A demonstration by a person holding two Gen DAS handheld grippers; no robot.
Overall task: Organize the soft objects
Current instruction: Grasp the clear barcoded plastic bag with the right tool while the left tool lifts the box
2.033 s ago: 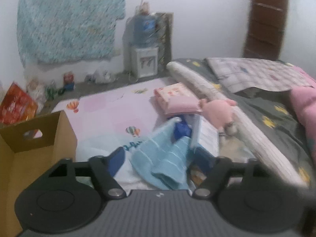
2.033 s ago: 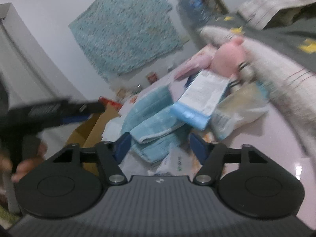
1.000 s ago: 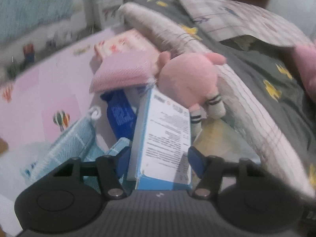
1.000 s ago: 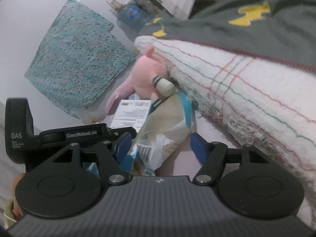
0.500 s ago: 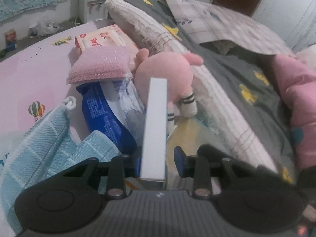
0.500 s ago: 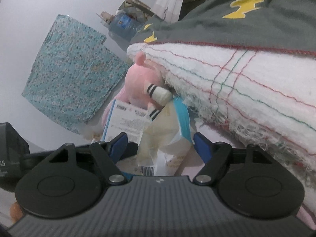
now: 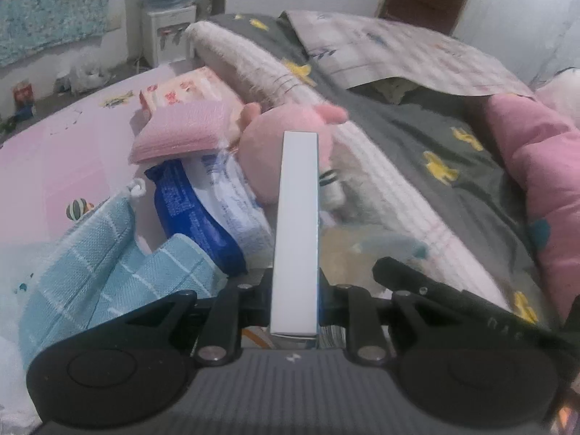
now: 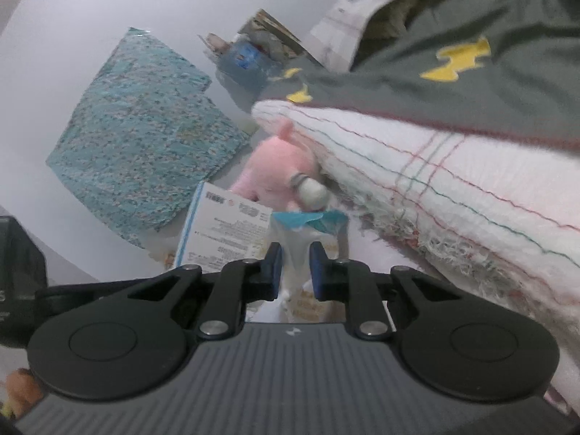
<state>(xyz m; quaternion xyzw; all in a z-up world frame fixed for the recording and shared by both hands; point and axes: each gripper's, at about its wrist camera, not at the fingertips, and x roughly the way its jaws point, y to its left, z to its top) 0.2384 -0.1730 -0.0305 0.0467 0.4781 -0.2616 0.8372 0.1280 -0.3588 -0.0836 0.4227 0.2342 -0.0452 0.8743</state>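
Two claws work a pile of soft goods on a bed. At lower centre of the left wrist view, the left claw [image 7: 295, 290] has just been closing and now clamps a flat white-and-blue packet [image 7: 297, 217] edge-on, its narrow white side running up the middle of the frame. At lower centre of the right wrist view, the right claw [image 8: 293, 268] has just clenched on a clear plastic pouch [image 8: 301, 235] with a teal top, pinching the film.

The packet looks light and fairly stiff, best held low across its thin faces. The pouch seems crinkly and slippery, so a pinch near the sealed top should hold better.

A pink plush toy [image 7: 282, 145] lies just behind the packet, and a blue checked towel [image 7: 108, 261] lies at lower left.
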